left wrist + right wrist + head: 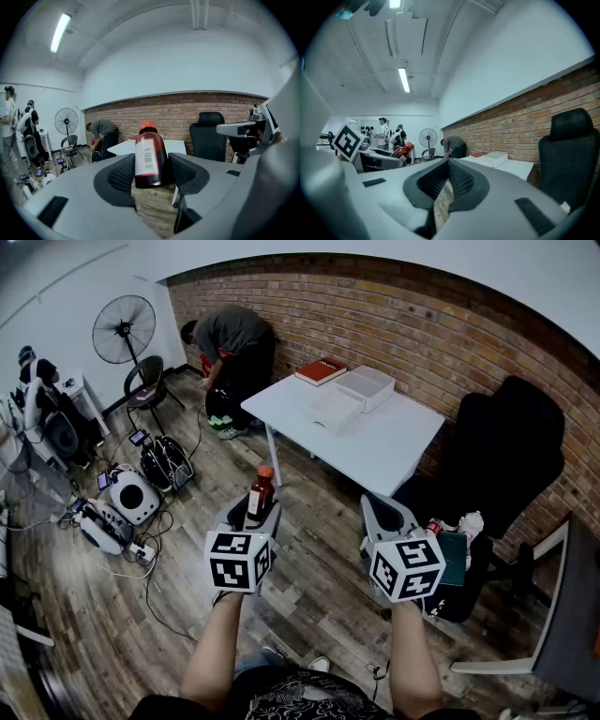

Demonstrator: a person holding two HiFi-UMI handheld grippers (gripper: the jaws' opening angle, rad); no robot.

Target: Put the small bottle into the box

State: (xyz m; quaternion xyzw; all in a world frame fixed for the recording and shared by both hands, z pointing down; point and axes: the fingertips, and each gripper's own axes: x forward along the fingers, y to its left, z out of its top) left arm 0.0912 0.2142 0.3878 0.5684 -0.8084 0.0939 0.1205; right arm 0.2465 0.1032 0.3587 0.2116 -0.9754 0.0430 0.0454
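A small dark bottle (261,491) with a red cap and a white label stands upright between the jaws of my left gripper (257,510), which is shut on it. In the left gripper view the bottle (149,159) fills the gap of the left gripper (150,172), pads against both its sides. My right gripper (382,514) hangs beside it, shut with nothing held; its jaws (448,164) meet at the tips. The open white box (366,387) lies on the white table (384,446) ahead, its lid (336,411) next to it. Both grippers are over the wooden floor, short of the table.
A red book (321,370) lies at the table's far corner. A black office chair (506,456) stands right of the table by the brick wall. A person (234,338) bends over at the back left near a fan (125,329). Equipment and cables (131,495) litter the floor at left.
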